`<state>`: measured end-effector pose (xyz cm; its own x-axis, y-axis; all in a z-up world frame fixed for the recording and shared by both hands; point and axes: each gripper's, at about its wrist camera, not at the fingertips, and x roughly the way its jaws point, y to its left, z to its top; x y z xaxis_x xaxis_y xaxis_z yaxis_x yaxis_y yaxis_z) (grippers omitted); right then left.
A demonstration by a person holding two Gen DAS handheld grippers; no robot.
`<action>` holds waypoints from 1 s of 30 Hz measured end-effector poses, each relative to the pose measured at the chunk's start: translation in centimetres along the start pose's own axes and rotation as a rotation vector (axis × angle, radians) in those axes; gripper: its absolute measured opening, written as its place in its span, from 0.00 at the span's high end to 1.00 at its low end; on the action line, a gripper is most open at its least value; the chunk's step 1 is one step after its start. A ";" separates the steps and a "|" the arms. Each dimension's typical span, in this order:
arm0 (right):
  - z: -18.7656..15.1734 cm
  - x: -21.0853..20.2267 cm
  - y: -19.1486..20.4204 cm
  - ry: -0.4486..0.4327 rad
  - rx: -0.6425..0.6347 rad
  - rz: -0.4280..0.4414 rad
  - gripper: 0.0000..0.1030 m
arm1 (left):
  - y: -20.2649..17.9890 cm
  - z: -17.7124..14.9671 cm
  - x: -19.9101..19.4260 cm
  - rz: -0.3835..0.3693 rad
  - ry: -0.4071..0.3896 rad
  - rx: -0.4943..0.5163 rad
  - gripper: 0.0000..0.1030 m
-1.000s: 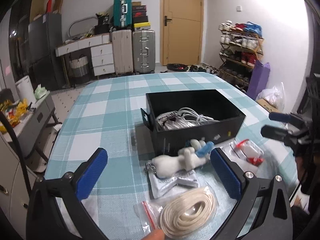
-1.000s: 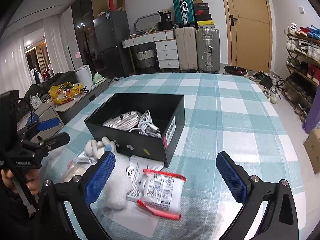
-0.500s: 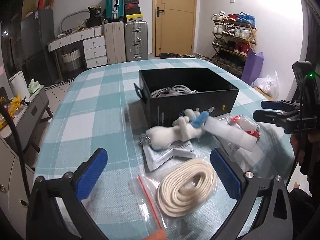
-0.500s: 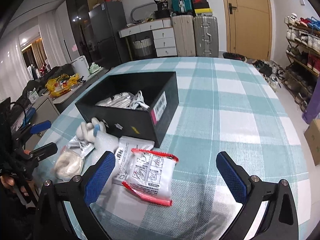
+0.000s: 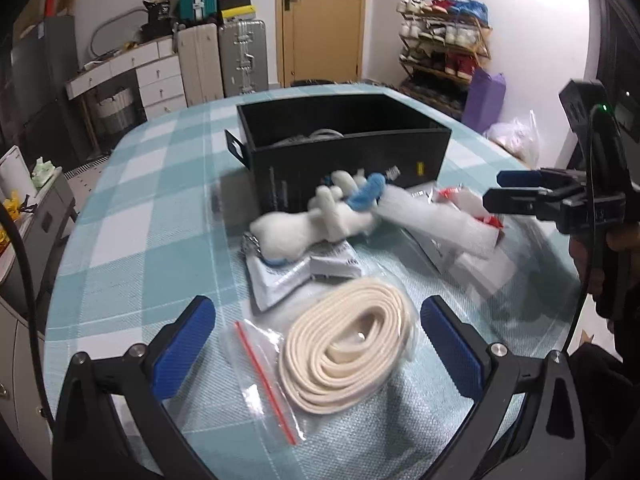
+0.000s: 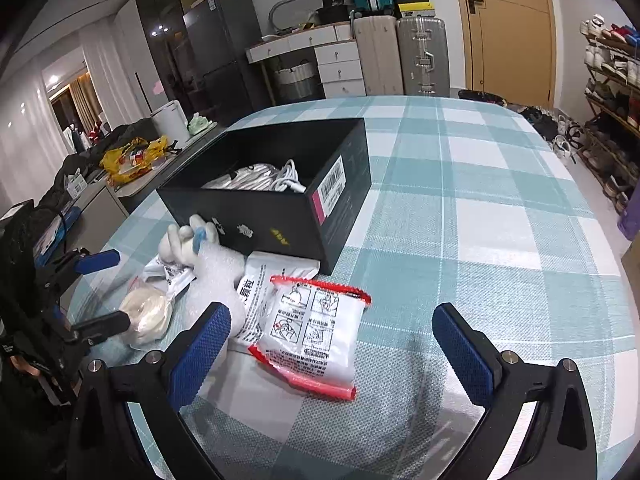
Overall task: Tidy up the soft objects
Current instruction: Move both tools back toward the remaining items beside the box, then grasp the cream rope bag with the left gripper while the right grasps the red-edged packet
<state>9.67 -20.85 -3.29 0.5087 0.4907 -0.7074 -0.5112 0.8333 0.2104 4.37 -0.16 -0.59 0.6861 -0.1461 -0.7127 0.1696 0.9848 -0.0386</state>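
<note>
A big table (image 5: 152, 240) with a blue and white checked cloth carries all the things. A black box (image 6: 280, 200) sits out in the middle part of the table, open on top, with white cords (image 6: 260, 178) lying inside it.

The soft things lie in a bunch on the table side nearest the person, just in front of the box. A white fluffy toy (image 5: 316, 220) with a bit of blue on it rests against the front wall of the box. It lies on top of a flat grey packet (image 5: 280, 280). A long white foam wrap (image 5: 436, 224) touches the toy's blue end and points toward the right edge of the table. Closer to the near edge lies a clear bag with a red strip, and a rolled-up cream rope (image 5: 344, 344) is inside it. A white packet with red edges (image 6: 316, 336) and small drawings lies on another white packet (image 6: 264, 288), near the box corner.

The left gripper (image 5: 318, 344) is low over the near edge, its blue fingers wide apart, one on each side of the rope bag. It holds nothing. The right gripper (image 6: 332, 354) is also spread wide open and empty, with the red-edged packet lying between its fingers. A hand (image 5: 600, 264) holds the right gripper's handle
</note>
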 end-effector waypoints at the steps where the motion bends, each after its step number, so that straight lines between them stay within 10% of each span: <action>1: 0.0 0.1 -0.1 0.006 0.008 0.008 0.01 | -0.1 -0.1 0.0 -0.010 0.004 0.000 0.00; 13: -0.2 0.9 -0.4 0.034 0.029 0.053 0.02 | -0.5 -0.4 0.5 -0.032 0.058 0.017 0.00; 30: -0.3 1.3 0.3 0.030 -0.010 0.077 0.54 | 0.0 -0.7 1.4 -0.044 0.112 -0.012 0.00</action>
<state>9.91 -20.02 -4.34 0.4467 0.5457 -0.7090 -0.5550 0.7906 0.2588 4.78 -0.33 -2.07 0.5943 -0.1787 -0.7841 0.1889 0.9787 -0.0799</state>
